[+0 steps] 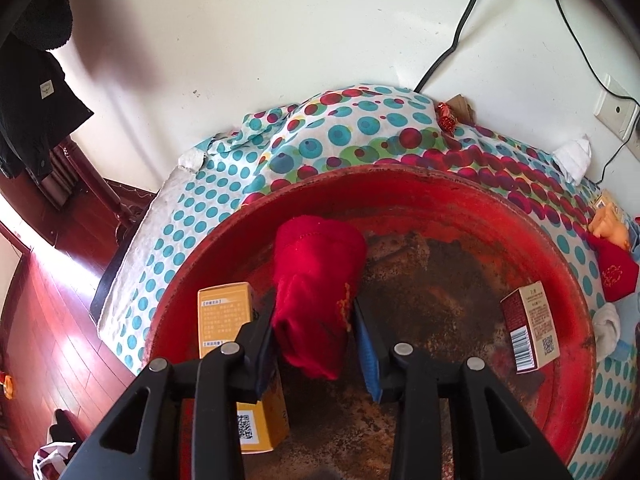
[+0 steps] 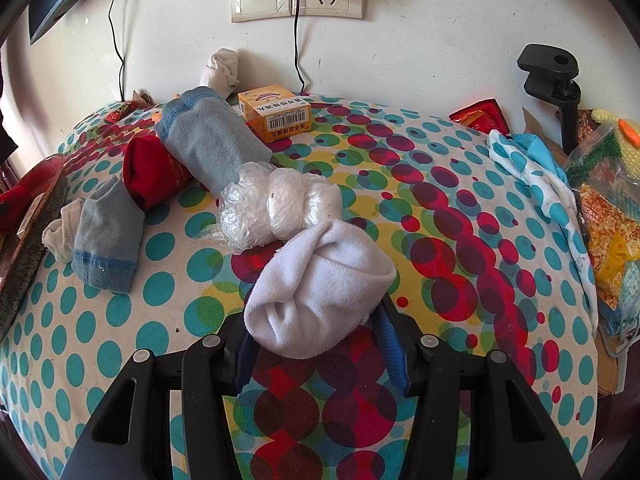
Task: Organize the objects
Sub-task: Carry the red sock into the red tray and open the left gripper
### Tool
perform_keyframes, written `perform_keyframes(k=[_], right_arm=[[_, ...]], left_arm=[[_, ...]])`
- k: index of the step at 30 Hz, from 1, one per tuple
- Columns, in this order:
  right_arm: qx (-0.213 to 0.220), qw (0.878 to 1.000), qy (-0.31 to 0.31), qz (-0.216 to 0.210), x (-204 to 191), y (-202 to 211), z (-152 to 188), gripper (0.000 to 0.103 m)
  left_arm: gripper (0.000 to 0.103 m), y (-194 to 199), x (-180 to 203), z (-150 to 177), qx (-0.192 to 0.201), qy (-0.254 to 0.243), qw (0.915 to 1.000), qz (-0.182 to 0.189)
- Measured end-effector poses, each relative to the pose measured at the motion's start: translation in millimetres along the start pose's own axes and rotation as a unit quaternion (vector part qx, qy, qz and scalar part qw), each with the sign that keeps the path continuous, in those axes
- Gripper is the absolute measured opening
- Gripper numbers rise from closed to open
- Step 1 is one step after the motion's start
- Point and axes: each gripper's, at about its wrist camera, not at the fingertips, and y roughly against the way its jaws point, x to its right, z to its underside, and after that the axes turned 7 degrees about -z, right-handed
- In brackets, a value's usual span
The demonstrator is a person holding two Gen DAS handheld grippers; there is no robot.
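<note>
I count two boxes in the red basin (image 1: 400, 184); left gripper (image 1: 314, 320) jaws stand released around a red pouch (image 1: 320, 268) there – right gripper (image 2: 316, 320) jaws grasp a white sock (image 2: 320, 292); several socks remain on the bench (image 2: 420, 200).

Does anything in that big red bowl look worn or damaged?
Yes. The round red metal basin has lost most of the paint on its floor, which looks rusty brown and blackened. The red cloth pouch, yellow cardboard box and dark red carton inside look intact.
</note>
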Motion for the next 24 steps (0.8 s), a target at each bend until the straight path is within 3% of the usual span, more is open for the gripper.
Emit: perform_keyframes(k=[5,7,16,24], right_arm=[[0.001,1.0,0.007,0.009,-0.4,0.9,-0.3,0.05],[0.002,1.0,0.012,0.015,-0.1,1.6,-0.5,0.05],[0.01,0.999,0.023,0.033,-5.1,5.4,0.5,0.049],[0.018,0.998,0.025,0.046,-7.2,8.0,0.9,0.049]], left_arm=[[0.038,10.0,-6.6,8.0,0.007,0.006,0.9999,0.013],[0.047,13.3,-6.1,12.0,0.009,-0.003,0.9998,0.017],[0.049,38.3,3.1,37.5,0.041,-0.028,0.9987,0.007],[0.052,67.5,22.0,63.4,0.071,-0.049,0.9957,0.033]])
